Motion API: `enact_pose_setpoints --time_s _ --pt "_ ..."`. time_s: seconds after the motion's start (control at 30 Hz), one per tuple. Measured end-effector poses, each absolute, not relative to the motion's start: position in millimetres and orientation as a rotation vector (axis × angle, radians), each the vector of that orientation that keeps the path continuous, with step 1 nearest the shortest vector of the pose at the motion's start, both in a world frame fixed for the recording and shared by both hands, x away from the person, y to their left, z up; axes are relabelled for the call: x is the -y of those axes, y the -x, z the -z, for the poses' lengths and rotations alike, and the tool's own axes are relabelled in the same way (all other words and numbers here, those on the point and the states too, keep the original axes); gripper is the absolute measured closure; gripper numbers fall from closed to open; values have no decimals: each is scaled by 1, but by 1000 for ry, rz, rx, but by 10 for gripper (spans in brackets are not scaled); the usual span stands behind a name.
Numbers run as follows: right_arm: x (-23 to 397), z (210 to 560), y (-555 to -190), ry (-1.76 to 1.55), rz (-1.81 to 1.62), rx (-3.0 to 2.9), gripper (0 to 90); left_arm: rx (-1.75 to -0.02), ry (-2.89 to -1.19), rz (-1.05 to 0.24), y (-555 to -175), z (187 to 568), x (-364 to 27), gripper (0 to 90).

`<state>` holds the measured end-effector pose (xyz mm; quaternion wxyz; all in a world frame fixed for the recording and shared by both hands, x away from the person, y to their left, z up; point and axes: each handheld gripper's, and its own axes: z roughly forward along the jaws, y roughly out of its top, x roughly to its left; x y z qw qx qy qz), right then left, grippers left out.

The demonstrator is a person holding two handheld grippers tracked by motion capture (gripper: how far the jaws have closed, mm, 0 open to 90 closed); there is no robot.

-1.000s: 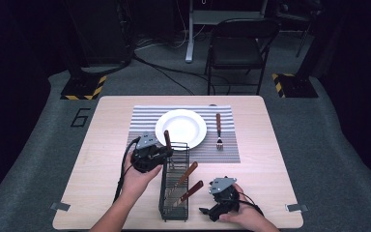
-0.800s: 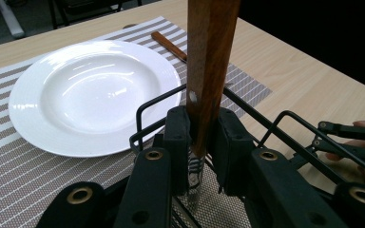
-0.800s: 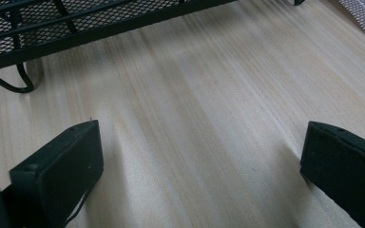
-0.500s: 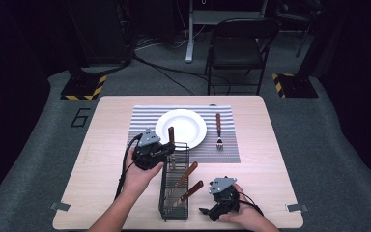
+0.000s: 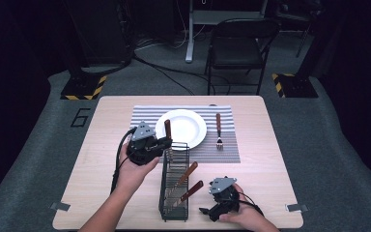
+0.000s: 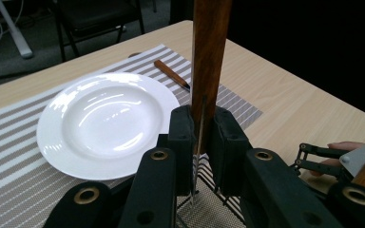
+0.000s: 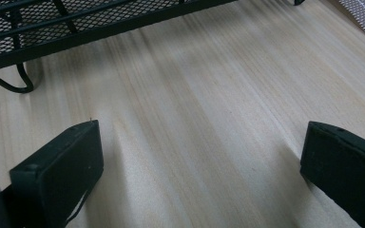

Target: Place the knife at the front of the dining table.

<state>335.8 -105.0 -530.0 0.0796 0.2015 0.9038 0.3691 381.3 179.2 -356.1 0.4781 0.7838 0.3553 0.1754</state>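
My left gripper (image 5: 162, 143): jaws clamped tight, pads pressing from both sides on an upright wooden handle (image 6: 209, 52); grey plate on top, cable looping down beside my wrist
My left hand (image 5: 136, 166): wrapped around the gripper body from below, forearm coming in from the bottom edge and slanting up to the right
My right gripper (image 5: 206, 211): jaws spread wide, nothing between them, pointing low along the table (image 7: 195, 123)
My right hand (image 5: 244, 217): cupped around the gripper near the table's front edge

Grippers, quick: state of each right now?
Left gripper: shut on the wooden-handled utensil, upright.
Right gripper: open, holding nothing, low over the table.
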Motion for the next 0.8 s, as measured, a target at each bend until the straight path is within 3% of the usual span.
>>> enact_pose_setpoints --time_s 0.8 --pt "105 530 -336 -603 -1104 -2704 0 -860 -1865 -499 -379 307 -207 800"
